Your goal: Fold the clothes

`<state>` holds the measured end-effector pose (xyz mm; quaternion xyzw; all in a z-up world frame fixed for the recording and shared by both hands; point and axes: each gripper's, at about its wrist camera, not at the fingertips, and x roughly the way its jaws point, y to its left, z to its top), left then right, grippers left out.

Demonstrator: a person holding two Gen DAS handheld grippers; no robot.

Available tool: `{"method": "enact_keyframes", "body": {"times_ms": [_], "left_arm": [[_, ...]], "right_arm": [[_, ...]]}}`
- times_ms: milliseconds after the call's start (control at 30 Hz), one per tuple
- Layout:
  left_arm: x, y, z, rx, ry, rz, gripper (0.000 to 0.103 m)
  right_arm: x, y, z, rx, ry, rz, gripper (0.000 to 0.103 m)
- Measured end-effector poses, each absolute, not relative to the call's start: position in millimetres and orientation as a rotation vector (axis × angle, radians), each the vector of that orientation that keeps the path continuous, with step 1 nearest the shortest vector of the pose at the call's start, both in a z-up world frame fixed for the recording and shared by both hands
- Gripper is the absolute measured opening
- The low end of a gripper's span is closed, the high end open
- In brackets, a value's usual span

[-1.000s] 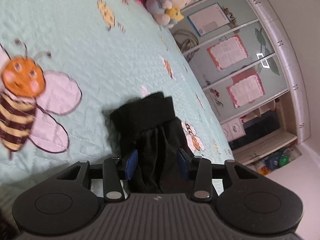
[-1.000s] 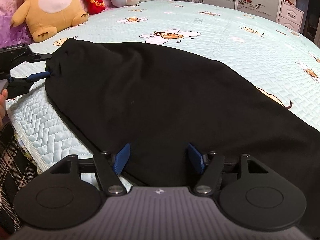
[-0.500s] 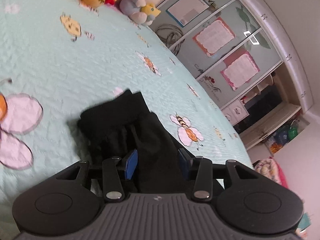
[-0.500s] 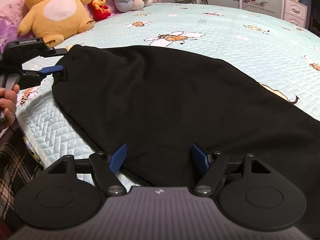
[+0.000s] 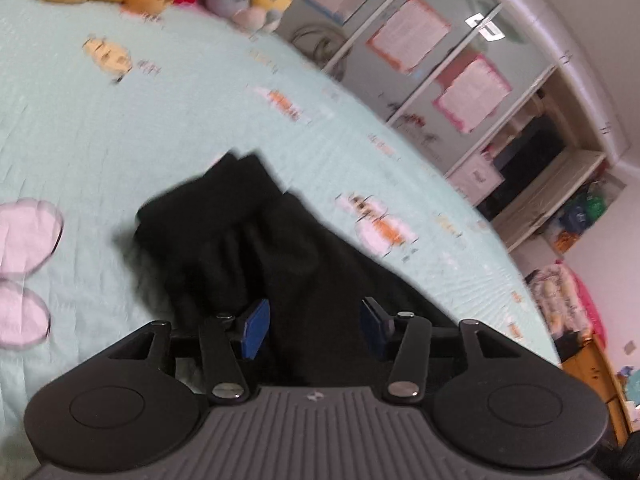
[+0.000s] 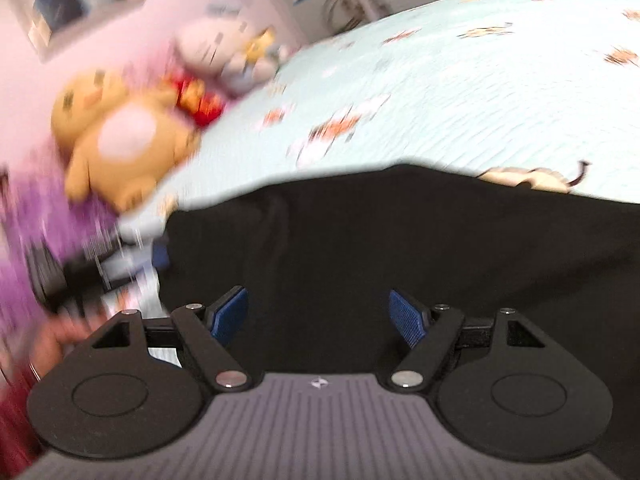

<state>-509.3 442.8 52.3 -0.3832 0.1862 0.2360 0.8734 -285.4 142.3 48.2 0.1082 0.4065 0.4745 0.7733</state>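
A black garment point(image 5: 248, 240) lies on the pale green bee-print bedspread point(image 5: 120, 120). Its ribbed cuffed end sticks out past my left gripper point(image 5: 316, 328), whose blue pads are shut on a bunched fold of it and hold that end slightly off the bed. In the right wrist view the garment point(image 6: 400, 240) spreads wide in front of my right gripper point(image 6: 320, 316). That gripper's blue pads stand far apart and open over the cloth. The left gripper point(image 6: 120, 264) appears there as a blur at the garment's left edge. This view is strongly motion-blurred.
Plush toys sit at the head of the bed: a yellow bear point(image 6: 120, 140), a small red one point(image 6: 196, 96) and a white cat point(image 6: 224, 52). Wardrobe doors with pink sheets point(image 5: 460, 64) stand beyond the bed. A person's hand point(image 6: 56, 332) shows at lower left.
The right gripper has swung fast to the left and tilted, ending much closer to the left gripper and the plush toys. The left gripper carried the cuffed end a little further over the bed.
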Motion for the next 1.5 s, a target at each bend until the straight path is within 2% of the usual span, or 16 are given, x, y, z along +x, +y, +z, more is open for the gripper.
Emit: {"method": "enact_keyframes", "body": {"times_ms": [233,467,633,1000,1233,1400,1500], "left_arm": [[-492.7,404.1,63.4,-0.629,0.436,0.438,0.054],[-459.2,348.9,70.8,-0.427,0.446,0.184,0.054],[-429.9,344.8,49.2,-0.436,0.543,0.112,0.054],[-421.4,354.1,20.3,-0.445,0.617,0.116,0.054],[-421.4,355.4,21.1,-0.456,0.6,0.106,0.055],[-420.3,354.7,19.0,-0.442,0.594,0.099,0.055],[-421.4,353.4,16.2,-0.438,0.585,0.099,0.055]], "right_arm": [[-196.4,134.9,47.0,0.516,0.991,1.061,0.077],[-128.9,166.9,23.8,0.59,1.078,1.134,0.077],[-100.7,193.5,-2.3,0.554,1.254,1.217,0.077],[-106.8,207.6,-1.0,0.432,1.345,1.512,0.078],[-133.7,230.3,9.8,0.147,1.326,1.69,0.078],[-136.8,227.7,15.0,0.122,1.307,1.692,0.078],[-124.0,218.3,18.6,0.205,1.239,1.636,0.078]]}}
